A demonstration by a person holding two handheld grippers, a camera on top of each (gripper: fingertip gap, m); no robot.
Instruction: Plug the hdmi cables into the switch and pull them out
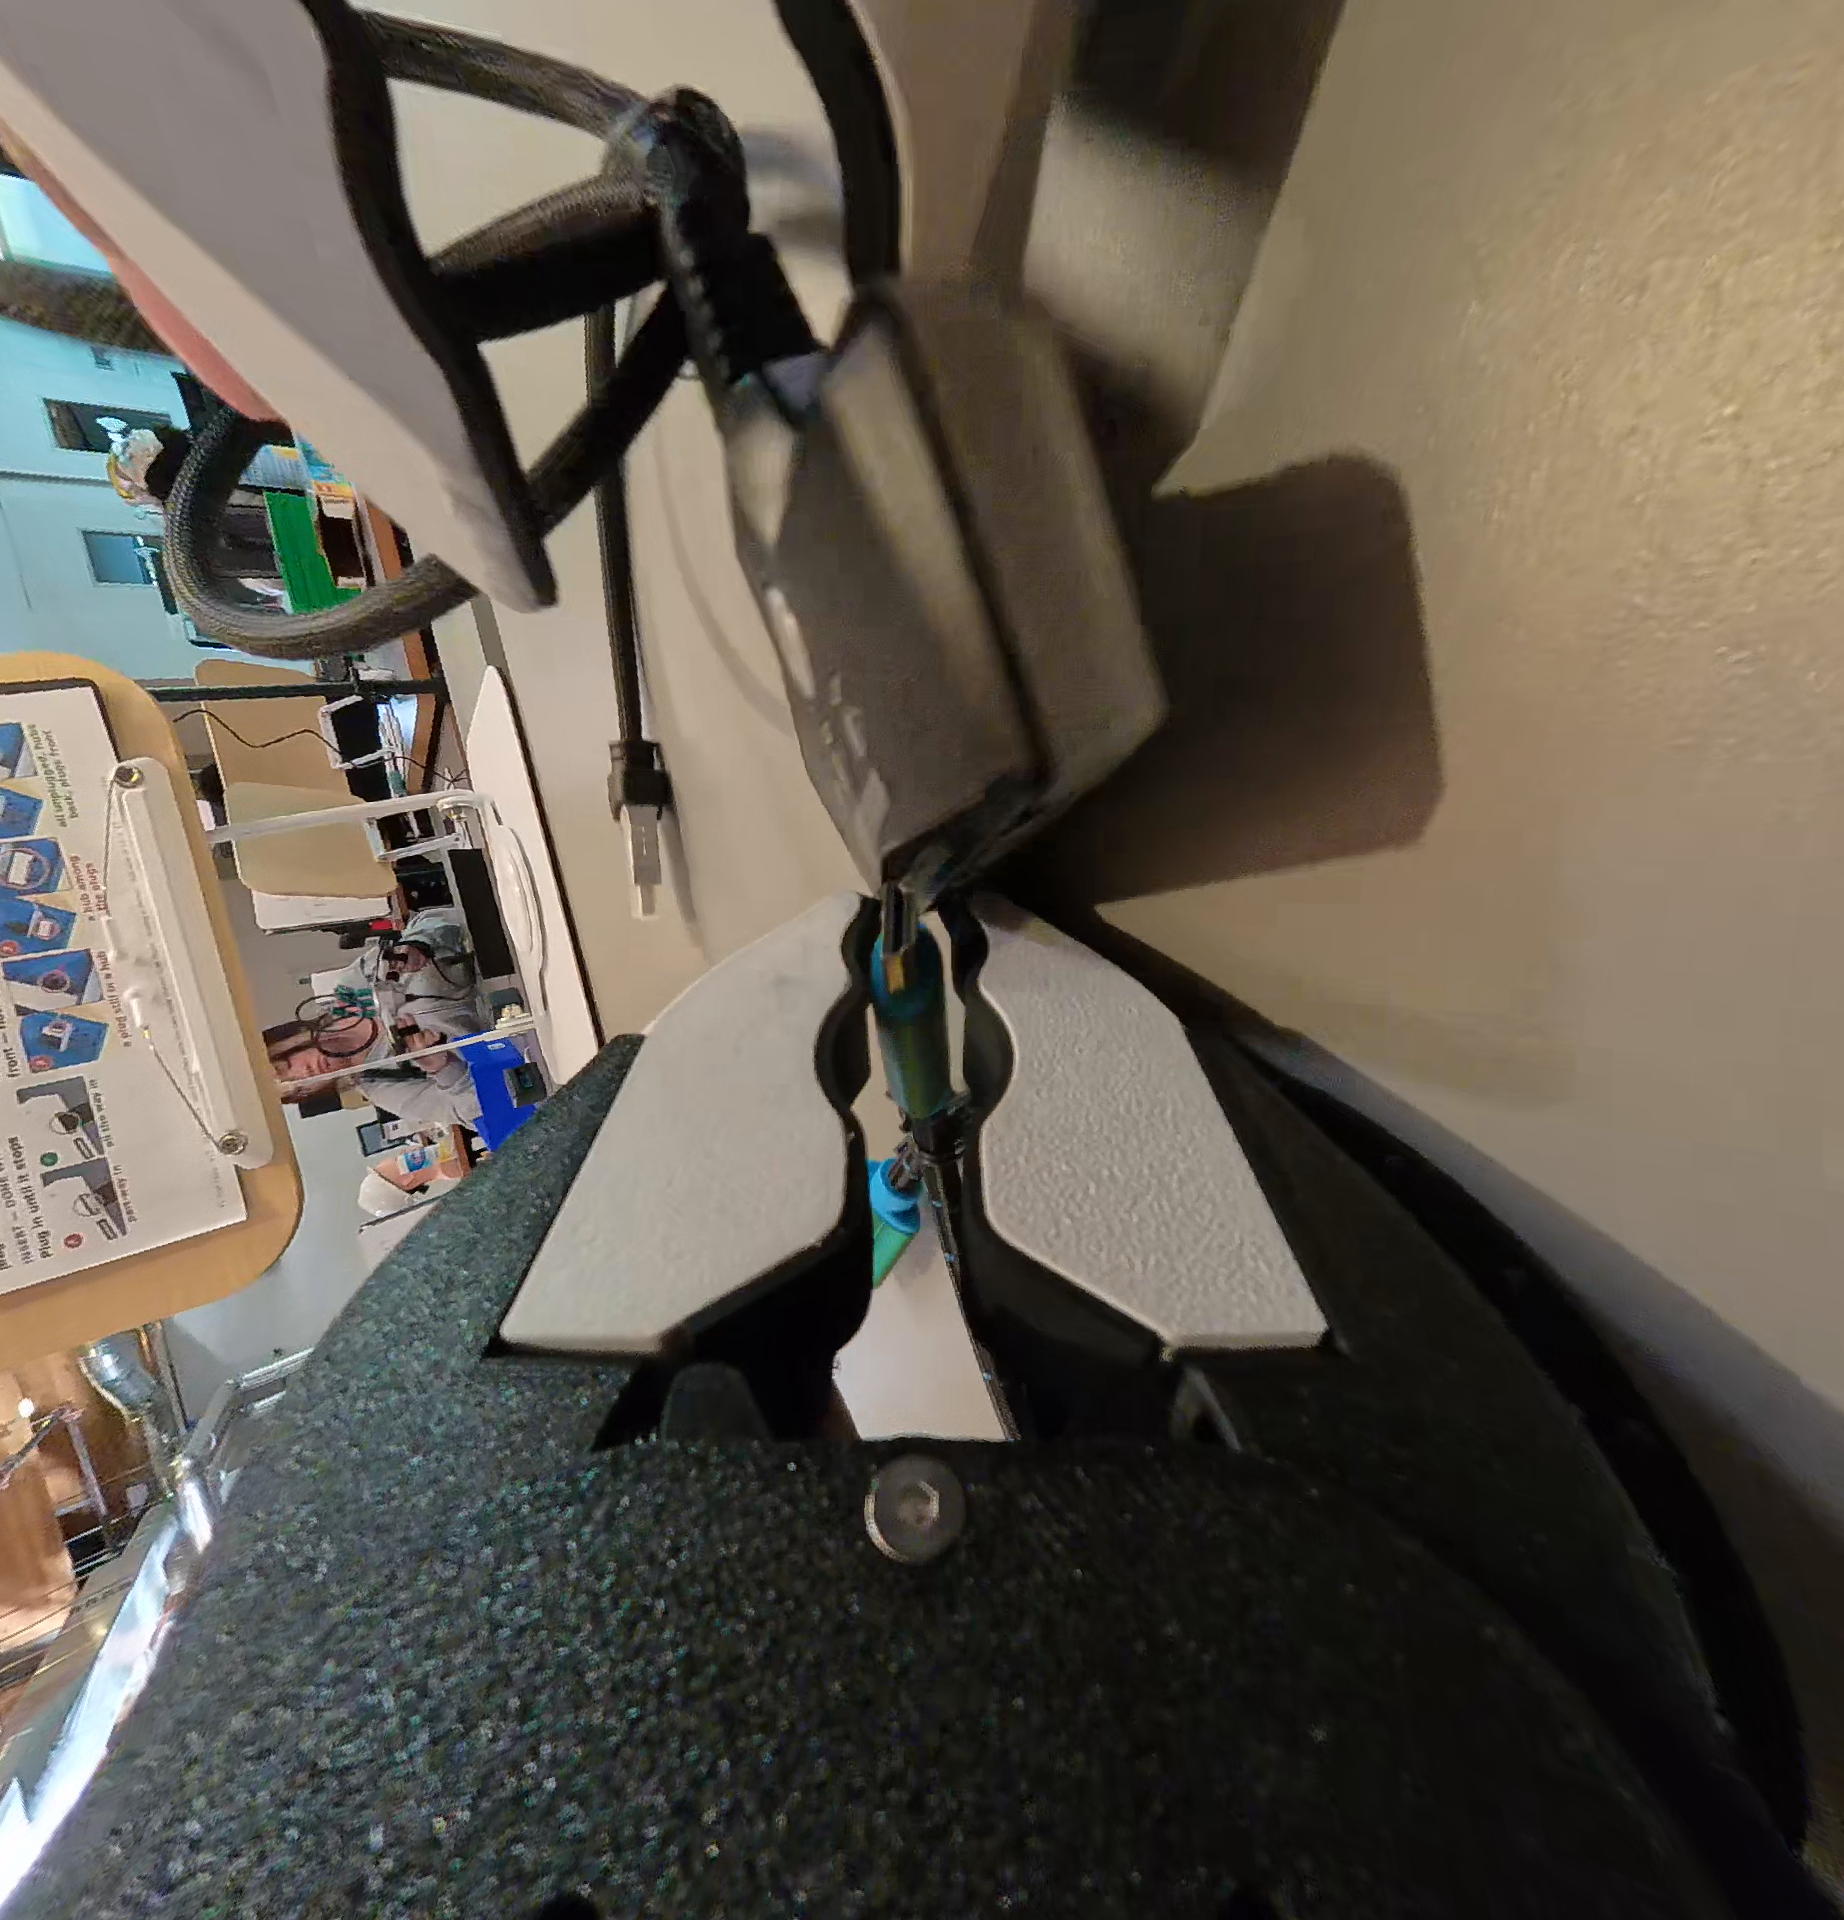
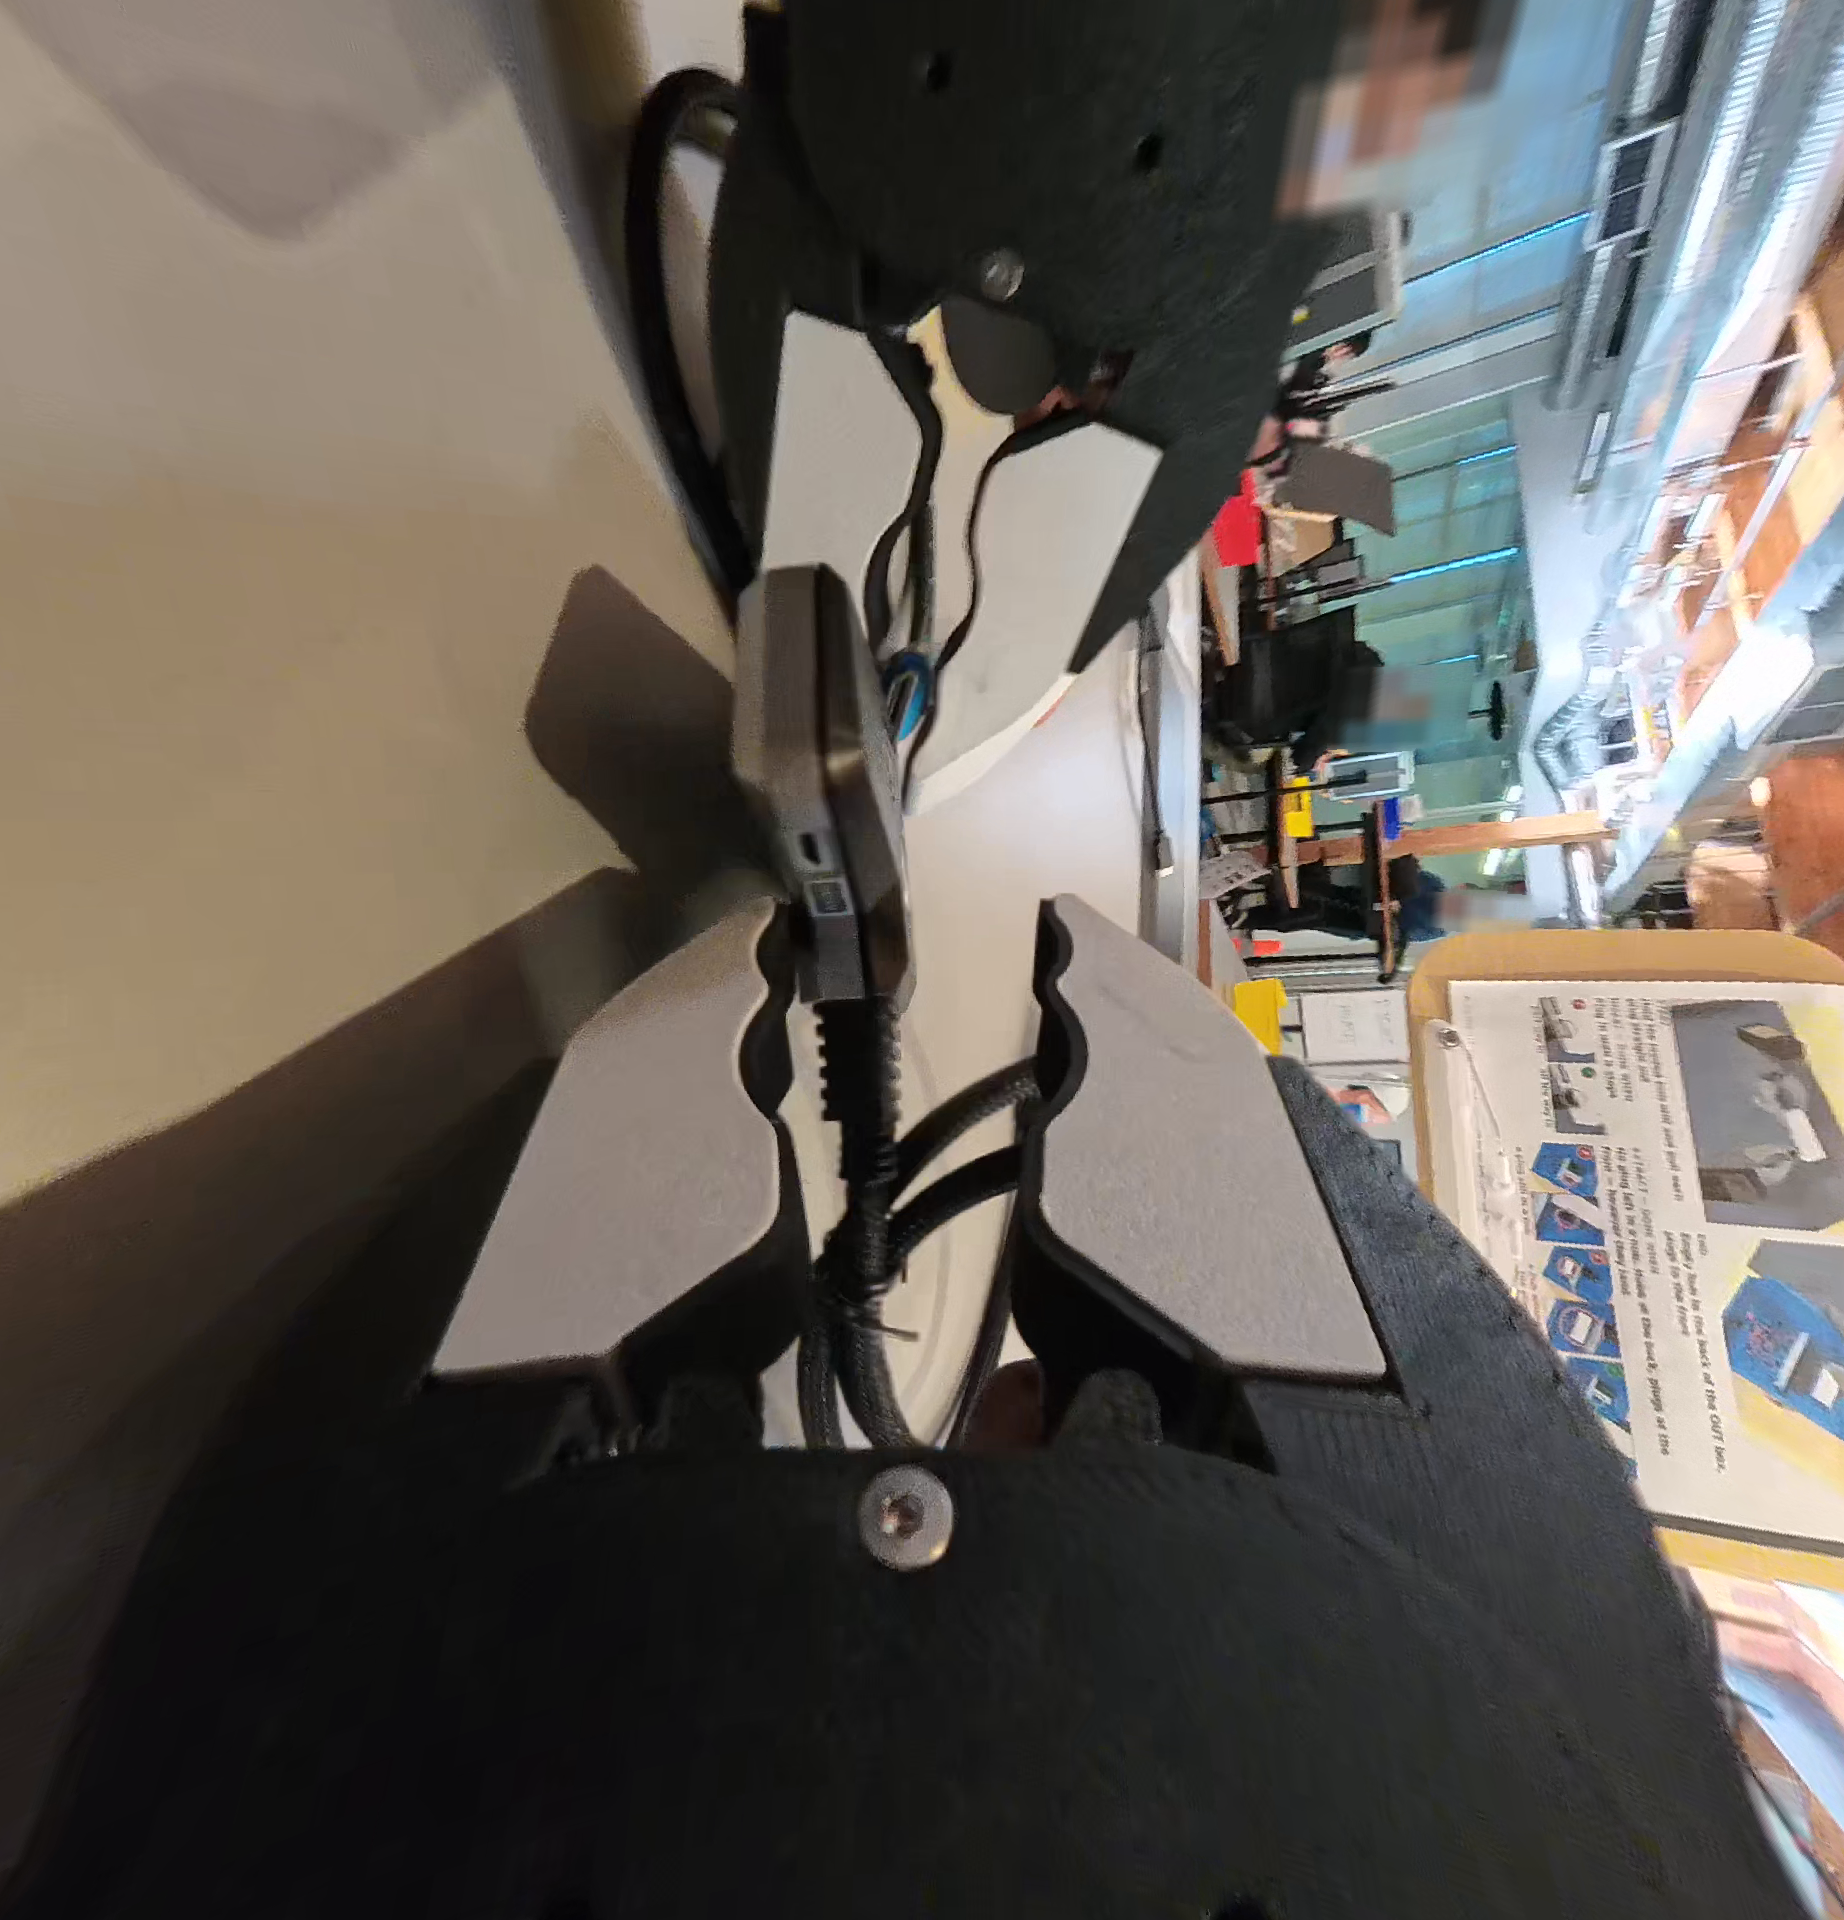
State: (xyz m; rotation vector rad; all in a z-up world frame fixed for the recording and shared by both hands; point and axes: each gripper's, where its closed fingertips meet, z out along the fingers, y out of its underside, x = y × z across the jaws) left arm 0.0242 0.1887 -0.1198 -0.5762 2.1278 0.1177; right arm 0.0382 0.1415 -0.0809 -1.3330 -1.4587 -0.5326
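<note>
left tool (image 1: 913, 940) clamped on a blue-green plug (image 1: 905, 1023), its metal tip at the grey hub's (image 1: 897, 582) port | right tool (image 2: 902, 951) gaping — hub end and black cable (image 2: 861, 1122) between, far pad clear | judged step: seating the plug; next needs the hub pinned | counter (image 1: 1572, 520) beside — little room.
</note>
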